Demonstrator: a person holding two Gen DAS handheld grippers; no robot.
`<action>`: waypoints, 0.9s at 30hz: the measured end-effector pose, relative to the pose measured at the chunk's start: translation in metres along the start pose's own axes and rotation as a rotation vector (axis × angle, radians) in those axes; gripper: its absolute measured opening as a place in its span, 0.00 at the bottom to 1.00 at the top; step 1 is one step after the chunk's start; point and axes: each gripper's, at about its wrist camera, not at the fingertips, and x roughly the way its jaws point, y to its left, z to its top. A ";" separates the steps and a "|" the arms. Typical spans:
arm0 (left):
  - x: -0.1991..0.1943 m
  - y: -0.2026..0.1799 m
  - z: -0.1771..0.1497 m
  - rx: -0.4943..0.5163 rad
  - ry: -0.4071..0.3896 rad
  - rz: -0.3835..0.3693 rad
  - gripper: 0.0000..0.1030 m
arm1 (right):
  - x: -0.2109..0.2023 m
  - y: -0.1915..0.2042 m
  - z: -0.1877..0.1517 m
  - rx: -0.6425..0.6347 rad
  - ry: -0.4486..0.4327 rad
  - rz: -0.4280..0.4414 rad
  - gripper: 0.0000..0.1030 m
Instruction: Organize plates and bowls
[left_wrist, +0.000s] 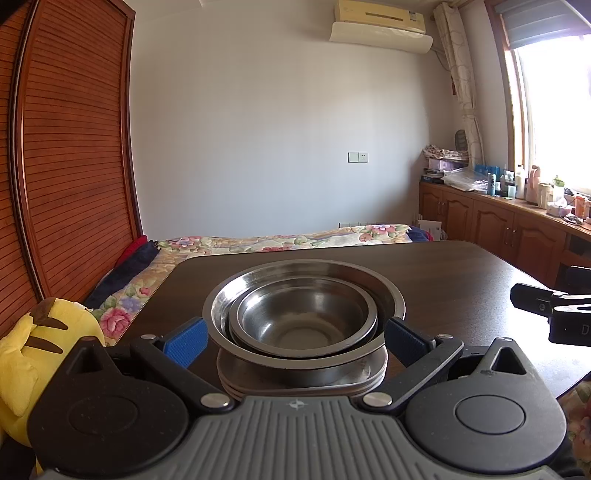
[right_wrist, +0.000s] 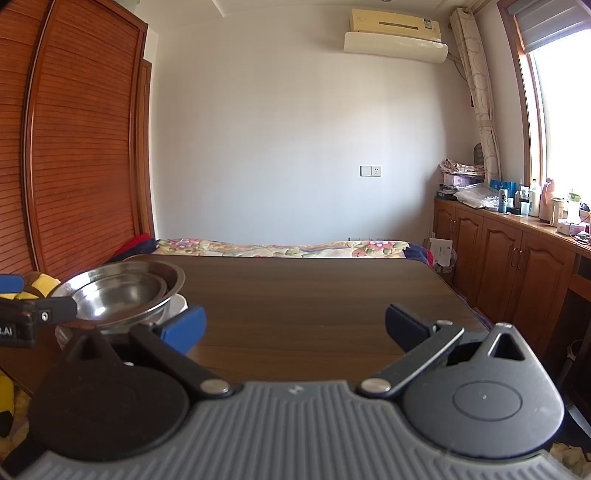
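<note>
Nested steel bowls (left_wrist: 303, 317) sit on a stack of white plates (left_wrist: 258, 380) at the near left of a dark wooden table (left_wrist: 461, 277). My left gripper (left_wrist: 295, 328) is open, its blue pads (left_wrist: 184, 341) flanking the outer bowl's rim at table level. In the right wrist view the same bowls (right_wrist: 122, 291) and plates (right_wrist: 179, 304) stand at the far left. My right gripper (right_wrist: 295, 317) hangs open over bare table (right_wrist: 314, 288), with nothing between its fingers. It also shows in the left wrist view, where the right gripper (left_wrist: 546, 310) is off to the right of the stack.
A yellow plush toy (left_wrist: 44, 332) lies left of the table. A bed with a flowered cover (left_wrist: 258, 243) runs behind the table. Wooden cabinets (left_wrist: 498, 221) topped with bottles line the right wall, and a slatted wardrobe (left_wrist: 74, 147) stands on the left.
</note>
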 end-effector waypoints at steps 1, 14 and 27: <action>0.000 0.000 0.000 0.000 0.000 0.000 1.00 | 0.000 0.000 0.000 -0.001 0.000 -0.001 1.00; -0.001 0.002 0.000 -0.002 0.004 0.003 1.00 | 0.001 0.000 0.000 0.001 0.006 0.003 1.00; -0.001 0.002 -0.001 -0.002 0.003 0.003 1.00 | 0.000 0.000 0.000 0.002 0.006 0.002 1.00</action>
